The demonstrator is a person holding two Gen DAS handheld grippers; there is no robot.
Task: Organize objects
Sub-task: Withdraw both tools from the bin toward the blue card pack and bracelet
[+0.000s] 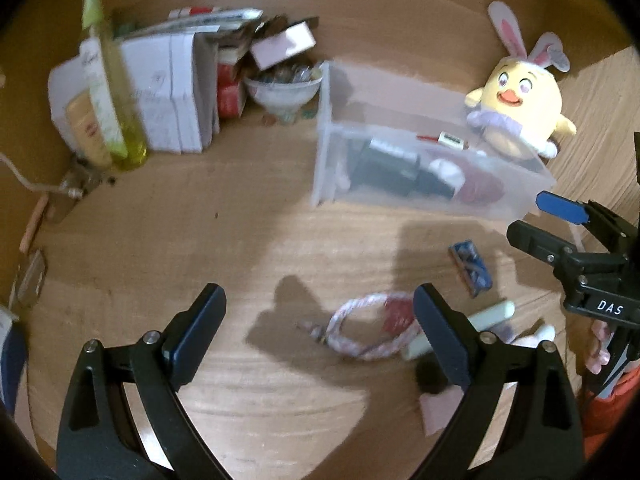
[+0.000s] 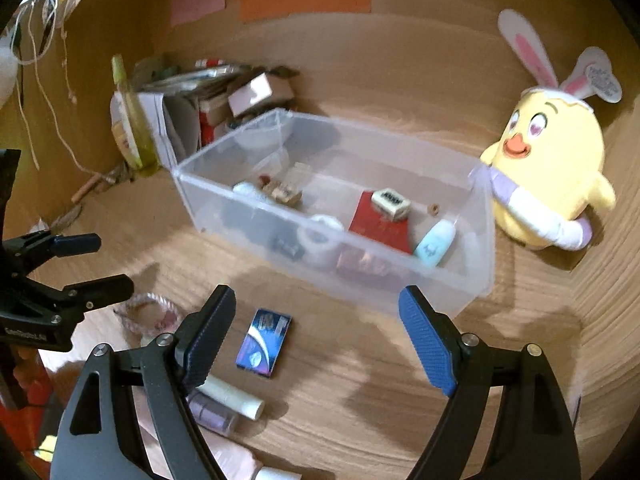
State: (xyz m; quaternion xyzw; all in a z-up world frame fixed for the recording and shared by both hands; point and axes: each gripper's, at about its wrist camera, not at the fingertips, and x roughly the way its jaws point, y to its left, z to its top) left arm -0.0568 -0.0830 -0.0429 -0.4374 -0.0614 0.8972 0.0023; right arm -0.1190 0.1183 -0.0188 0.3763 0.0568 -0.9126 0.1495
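Blue rectangular card packet point(image 2: 264, 343) lies flat on the wooden worktop point(image 2: 360, 400) between the right gripper point(image 2: 320, 336)'s spread, empty fingers, nearer the left one; the left gripper point(image 1: 320, 320)'s fingers also gape empty.

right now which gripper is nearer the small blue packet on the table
Right. The right gripper hovers open right over the small blue packet, which lies between its jaws. The left gripper is off to the packet's left, over the braided cord.

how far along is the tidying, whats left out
Partly done: the clear bin already holds a red card, a die and a blue tube. Nothing is in hand; both grippers, left and right, are open. Left out: blue packet, rope loop, white tube.
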